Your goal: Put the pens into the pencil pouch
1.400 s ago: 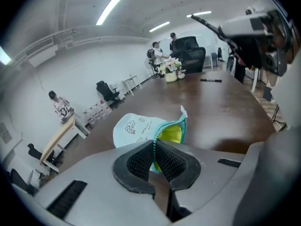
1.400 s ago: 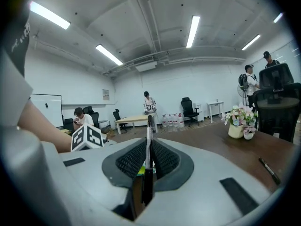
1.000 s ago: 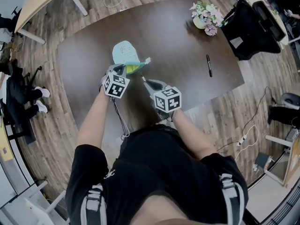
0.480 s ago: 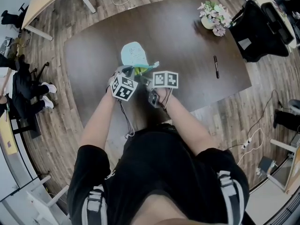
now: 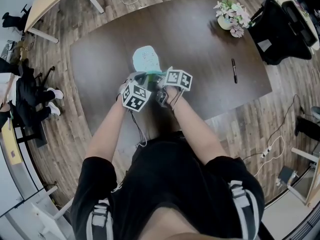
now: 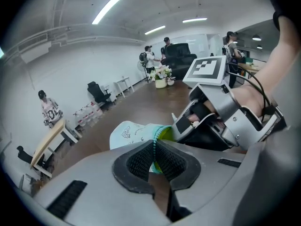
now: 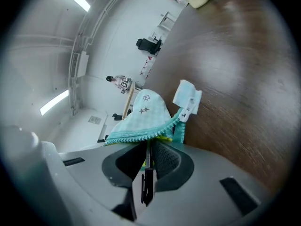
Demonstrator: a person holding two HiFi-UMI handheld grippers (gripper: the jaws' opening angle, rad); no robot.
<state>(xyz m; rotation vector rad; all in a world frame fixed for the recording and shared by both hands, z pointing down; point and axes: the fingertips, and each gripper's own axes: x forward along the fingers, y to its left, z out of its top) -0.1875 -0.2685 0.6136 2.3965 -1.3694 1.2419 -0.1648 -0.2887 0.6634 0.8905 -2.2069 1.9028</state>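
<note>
A mint-green pencil pouch lies on the dark table, its mouth toward me and a yellow lining showing. My left gripper is shut on the pouch's zipper edge, holding the mouth up. My right gripper is shut on a thin black pen whose front end goes under the teal zipper edge into the pouch. The white zipper tab hangs to the right of the mouth. In the left gripper view the right gripper sits close beside the pouch. A second black pen lies far right.
A pot of flowers stands at the table's far right corner, with a black bag on a chair beyond it. The table's near edge runs just in front of my body. A pale desk stands at the far left.
My right gripper has rolled over and come down and left with the pen, from beside the pouch to its mouth. The left gripper has kept its grip and hardly moved.
</note>
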